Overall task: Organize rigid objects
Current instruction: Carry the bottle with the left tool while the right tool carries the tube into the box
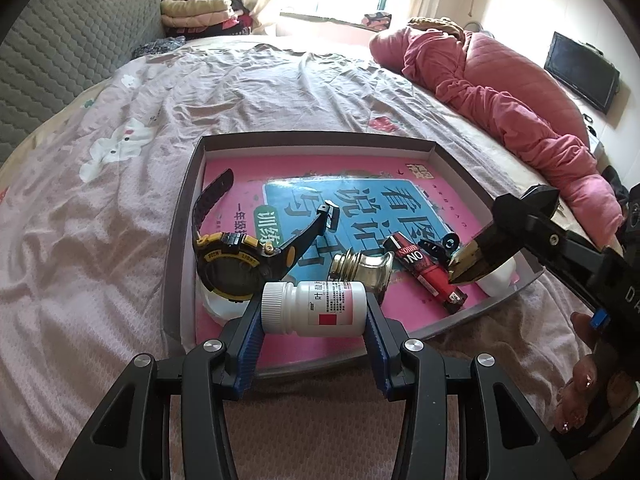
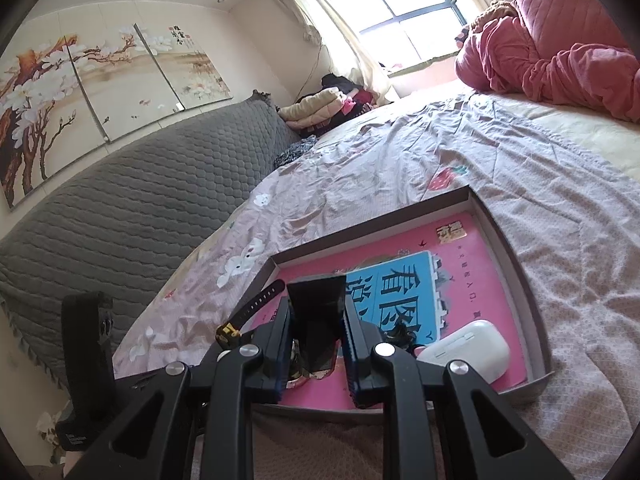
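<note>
White bottle (image 1: 314, 307) clamped in left tool (image 1: 314, 320) above tray's near edge (image 1: 320, 360); right tool (image 2: 316, 336) grips a dark wedge (image 2: 318, 312).

The right gripper (image 2: 316, 344) clamps a dark wedge-shaped object (image 2: 318, 312) above the tray (image 2: 520, 248), near a white earbud case (image 2: 466, 348).

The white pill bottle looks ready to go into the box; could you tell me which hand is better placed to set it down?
Left: the left gripper holds the white pill bottle above the box.
</note>
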Demonstrator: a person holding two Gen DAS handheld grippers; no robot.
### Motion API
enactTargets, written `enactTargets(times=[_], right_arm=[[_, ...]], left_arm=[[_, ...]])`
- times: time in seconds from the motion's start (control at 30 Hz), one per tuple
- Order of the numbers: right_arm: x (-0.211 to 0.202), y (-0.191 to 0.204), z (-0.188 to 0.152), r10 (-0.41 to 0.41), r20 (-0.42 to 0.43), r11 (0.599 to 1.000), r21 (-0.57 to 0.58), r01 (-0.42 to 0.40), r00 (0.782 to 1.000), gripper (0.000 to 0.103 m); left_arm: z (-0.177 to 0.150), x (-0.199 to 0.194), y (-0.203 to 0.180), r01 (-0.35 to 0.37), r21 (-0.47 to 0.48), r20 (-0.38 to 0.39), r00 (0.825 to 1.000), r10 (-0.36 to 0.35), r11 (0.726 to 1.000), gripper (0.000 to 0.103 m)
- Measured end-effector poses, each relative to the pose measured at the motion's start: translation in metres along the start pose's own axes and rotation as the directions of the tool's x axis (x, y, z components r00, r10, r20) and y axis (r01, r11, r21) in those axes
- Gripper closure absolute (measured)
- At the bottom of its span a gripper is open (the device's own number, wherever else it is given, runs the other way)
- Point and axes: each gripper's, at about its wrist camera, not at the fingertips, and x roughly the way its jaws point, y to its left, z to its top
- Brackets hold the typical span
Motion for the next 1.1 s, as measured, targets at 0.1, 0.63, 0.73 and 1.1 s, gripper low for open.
enactTargets(times=[0.1, 0.63, 0.73, 1.1], right_arm=[[0.003, -0.001, -0.002, 0.005, -0.011, 1.000, 0.004, -0.005, 1.000, 0.080], [0.019, -0.006, -0.007, 0.031, -0.057, 0.999, 0.044, -0.029, 0.998, 0.080], [0.023, -0.011, -0.009, 0.034, -0.077, 0.997, 0.066, -0.029, 0.996, 0.080], [0.023, -0.007, -0.012, -0.030, -0.116, 0.999, 0.009, 0.032, 0.993, 0.080]], left_arm=[[0.001, 0.002, -0.001, -0.006, 0.010, 0.004, 1.000, 0.006, 1.000, 0.056], [0.003, 0.007, -0.009, -0.046, 0.052, 0.012, 0.999, 0.045, 0.998, 0.056], [0.002, 0.008, -0.011, -0.053, 0.061, 0.014, 0.999, 0.052, 0.997, 0.056], [-0.004, 0.005, -0.016, -0.022, 0.048, -0.003, 1.000, 0.022, 0.999, 0.056]])
